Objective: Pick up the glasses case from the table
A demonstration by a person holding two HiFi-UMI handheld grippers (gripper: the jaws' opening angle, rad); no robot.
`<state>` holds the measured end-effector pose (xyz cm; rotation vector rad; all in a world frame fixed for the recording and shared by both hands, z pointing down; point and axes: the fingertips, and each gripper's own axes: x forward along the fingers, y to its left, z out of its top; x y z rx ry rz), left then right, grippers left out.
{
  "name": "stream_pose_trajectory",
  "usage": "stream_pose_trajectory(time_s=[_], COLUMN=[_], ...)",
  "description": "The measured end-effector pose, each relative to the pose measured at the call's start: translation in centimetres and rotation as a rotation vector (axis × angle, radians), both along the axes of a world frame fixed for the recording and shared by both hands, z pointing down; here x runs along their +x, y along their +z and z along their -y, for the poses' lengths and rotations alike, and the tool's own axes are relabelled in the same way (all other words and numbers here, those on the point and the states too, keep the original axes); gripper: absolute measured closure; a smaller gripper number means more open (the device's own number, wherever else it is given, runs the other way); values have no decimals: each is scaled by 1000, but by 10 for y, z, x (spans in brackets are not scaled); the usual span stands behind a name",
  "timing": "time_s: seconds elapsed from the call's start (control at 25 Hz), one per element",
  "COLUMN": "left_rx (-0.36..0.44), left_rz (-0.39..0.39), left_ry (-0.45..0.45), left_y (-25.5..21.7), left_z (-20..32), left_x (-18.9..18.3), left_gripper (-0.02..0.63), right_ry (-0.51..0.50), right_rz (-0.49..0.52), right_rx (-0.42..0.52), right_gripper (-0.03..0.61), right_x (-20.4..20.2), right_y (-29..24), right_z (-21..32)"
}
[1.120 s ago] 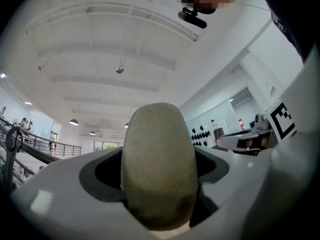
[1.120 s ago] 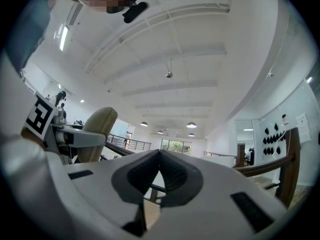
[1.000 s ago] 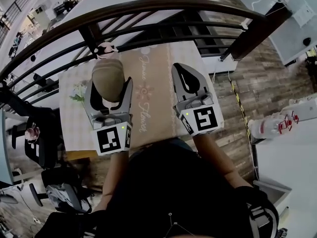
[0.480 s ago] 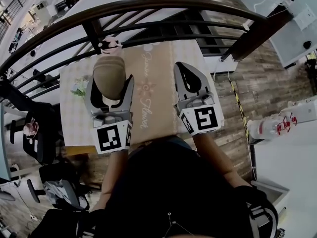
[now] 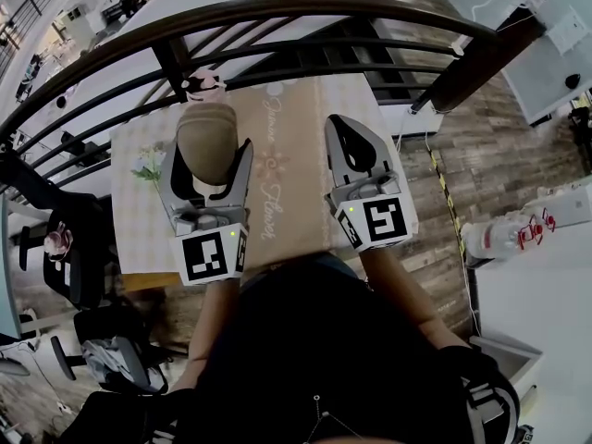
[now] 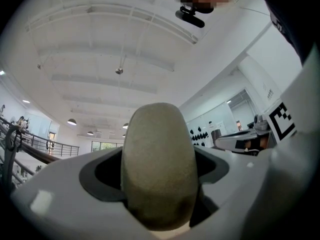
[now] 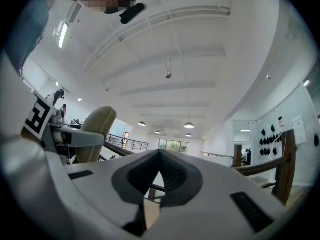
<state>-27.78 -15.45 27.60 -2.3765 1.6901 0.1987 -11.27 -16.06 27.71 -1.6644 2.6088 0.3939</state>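
The glasses case [image 5: 205, 141] is an olive-tan oval pouch, held lifted above the table [image 5: 296, 206]. My left gripper [image 5: 211, 154] is shut on it, and its two jaws press on the case's lower half. In the left gripper view the case [image 6: 159, 164] fills the gap between the jaws and points up at the ceiling. My right gripper [image 5: 345, 126] hovers beside it on the right, shut and holding nothing. In the right gripper view its tips [image 7: 160, 153] meet, and the case [image 7: 98, 128] shows at the left.
A dark curved railing [image 5: 277, 15] runs beyond the table's far edge. A small pink-and-white ornament [image 5: 202, 84] sits at the table's far left corner and a flower sprig [image 5: 148, 166] lies at its left. Bottles [image 5: 504, 234] stand at the right, a dark chair [image 5: 69, 248] at the left.
Both grippers stay almost where they were. The left keeps its hold on the case, and the right stays shut.
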Motion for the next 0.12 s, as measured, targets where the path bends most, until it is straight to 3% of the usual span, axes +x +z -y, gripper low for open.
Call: stream_pose_trajectory(time_s=[0.12], left_rx=[-3], left_rz=[0], left_ry=[6], left_y=[0], left_z=[1], left_x=[3], left_gripper=[209], right_ry=[3], right_rz=[-2], right_rx=[-1], right_gripper=[569], right_x=[2], right_y=[-1], right_z=[0])
